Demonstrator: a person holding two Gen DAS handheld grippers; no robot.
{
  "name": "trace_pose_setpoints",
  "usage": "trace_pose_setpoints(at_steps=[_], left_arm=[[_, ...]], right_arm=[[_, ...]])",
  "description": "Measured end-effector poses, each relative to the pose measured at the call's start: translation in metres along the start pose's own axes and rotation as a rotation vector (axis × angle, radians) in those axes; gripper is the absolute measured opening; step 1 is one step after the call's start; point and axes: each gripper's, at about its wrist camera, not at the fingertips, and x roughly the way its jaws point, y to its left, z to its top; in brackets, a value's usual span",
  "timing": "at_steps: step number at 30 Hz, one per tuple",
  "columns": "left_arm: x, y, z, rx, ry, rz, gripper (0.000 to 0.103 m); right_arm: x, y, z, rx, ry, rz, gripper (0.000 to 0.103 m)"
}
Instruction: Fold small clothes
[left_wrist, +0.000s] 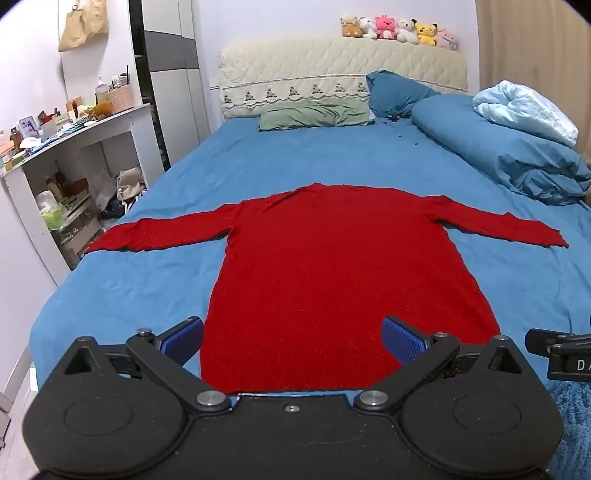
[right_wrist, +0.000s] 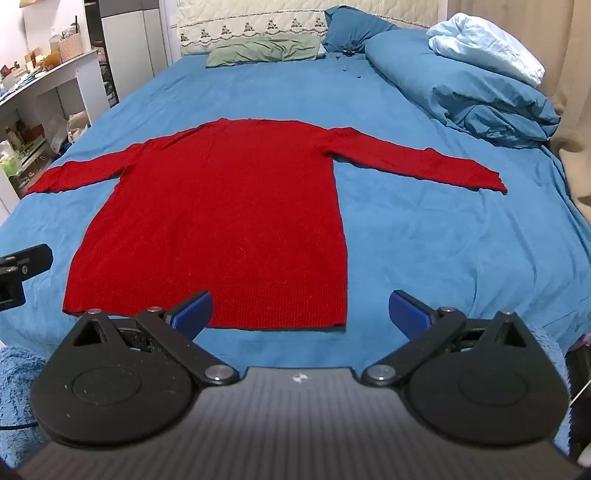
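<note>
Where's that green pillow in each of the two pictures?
Left wrist view: green pillow lies above the middle, against the headboard.
Right wrist view: green pillow sits near the top edge, left of centre.
Shared landmark: the red sweater, spread flat on the bed in both.

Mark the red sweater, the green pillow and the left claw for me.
red sweater (left_wrist: 332, 266): left wrist view, middle of the body panel.
green pillow (left_wrist: 314, 115): left wrist view, centre of its top.
left claw (left_wrist: 291, 338): left wrist view, midway between its open blue tips.

My left gripper's body covers the red sweater's hem (left_wrist: 291, 384); the shelf clutter (left_wrist: 62, 206) is too small to identify.
</note>
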Motion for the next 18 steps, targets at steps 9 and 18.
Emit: trace_pose_setpoints(at_steps=[9,18], left_arm=[[-0.004,-0.005,-0.002,0.003,-0.024,0.012,0.103],[-0.010,0.002,-0.003,-0.014,-0.055,0.004,0.103]], right_arm=[[-0.002,0.002,-0.001,-0.008,-0.003,0.005,0.103],[-0.007,0.000,-0.001,-0.011,-0.007,-0.001,0.103]])
